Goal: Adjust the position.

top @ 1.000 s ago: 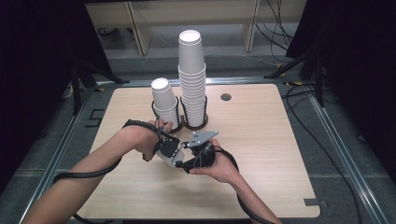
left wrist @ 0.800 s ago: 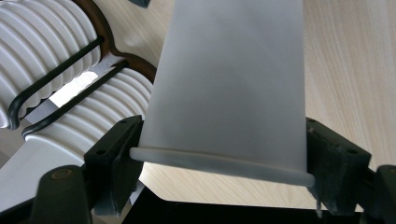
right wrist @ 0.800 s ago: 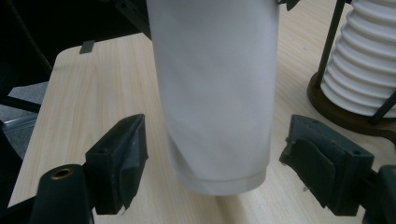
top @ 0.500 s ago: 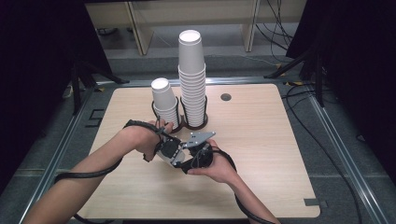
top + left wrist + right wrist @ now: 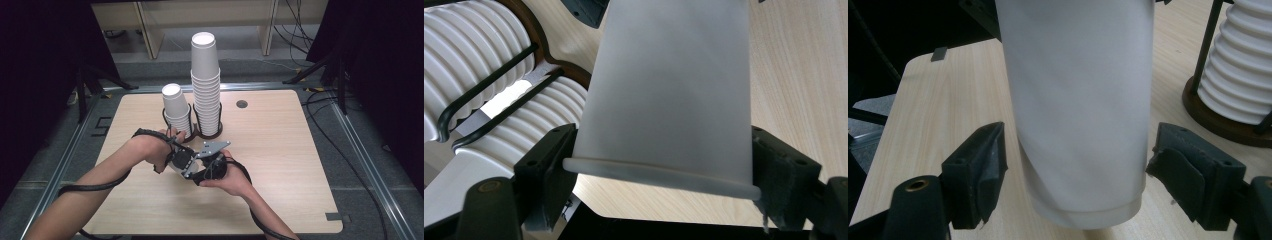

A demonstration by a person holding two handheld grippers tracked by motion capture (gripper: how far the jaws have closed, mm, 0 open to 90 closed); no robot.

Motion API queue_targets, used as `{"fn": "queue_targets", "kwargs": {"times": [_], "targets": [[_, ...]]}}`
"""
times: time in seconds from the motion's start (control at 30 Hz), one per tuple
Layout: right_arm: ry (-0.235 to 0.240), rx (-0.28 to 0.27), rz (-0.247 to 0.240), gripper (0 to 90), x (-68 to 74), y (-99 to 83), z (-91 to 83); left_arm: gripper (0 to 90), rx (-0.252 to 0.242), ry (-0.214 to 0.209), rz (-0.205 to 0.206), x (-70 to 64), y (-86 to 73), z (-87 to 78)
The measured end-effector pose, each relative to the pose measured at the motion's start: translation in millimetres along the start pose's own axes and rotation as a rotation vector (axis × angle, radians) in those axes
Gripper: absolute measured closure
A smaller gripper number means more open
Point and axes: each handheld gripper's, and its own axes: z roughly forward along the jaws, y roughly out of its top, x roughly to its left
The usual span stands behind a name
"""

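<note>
Your left hand-held gripper (image 5: 659, 165) is pinching a single white paper cup (image 5: 669, 90): in the left gripper view both black pads press against the cup's sides right at its rolled rim, with no gap on either side. The rim sits toward the camera and the cup's body tapers away from it.

Your right hand-held gripper (image 5: 1075, 175) is spread a little wider than the same cup (image 5: 1078, 105). In the right gripper view the closed bottom end of the cup lies between the jaws, and a narrow gap shows between each pad and the cup wall, so that hand-held gripper is around the cup without gripping it.

In the high view your two hand-held grippers, left (image 5: 179, 159) and right (image 5: 212, 162), meet tip to tip above the middle of the table (image 5: 280, 150), just in front of the cup holder (image 5: 216, 134). The cup between them is hidden there by your hands.

Behind them, the holder's dark base carries two stacks of white cups side by side: a tall stack (image 5: 206, 85) and a short stack (image 5: 176, 107) to its left, each ringed by black wire uprights.
</note>
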Motion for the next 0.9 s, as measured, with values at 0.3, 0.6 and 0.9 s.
{"fn": "queue_targets", "kwargs": {"times": [0.3,0.6,0.9], "targets": [[0.003,0.006,0.035,21.0,1.8,-4.1,-1.0,20.8,0.015,-0.04,-0.037,-2.7,-5.5,1.0],[0.003,0.012,0.079,20.8,3.3,-7.2,3.8,20.8,0.01,0.009,0.022,2.2,-2.6,-2.7],[0.02,-0.008,0.086,25.2,2.3,-8.6,4.5,20.8,-0.011,0.016,-0.011,-0.1,-1.0,-5.6]]}}
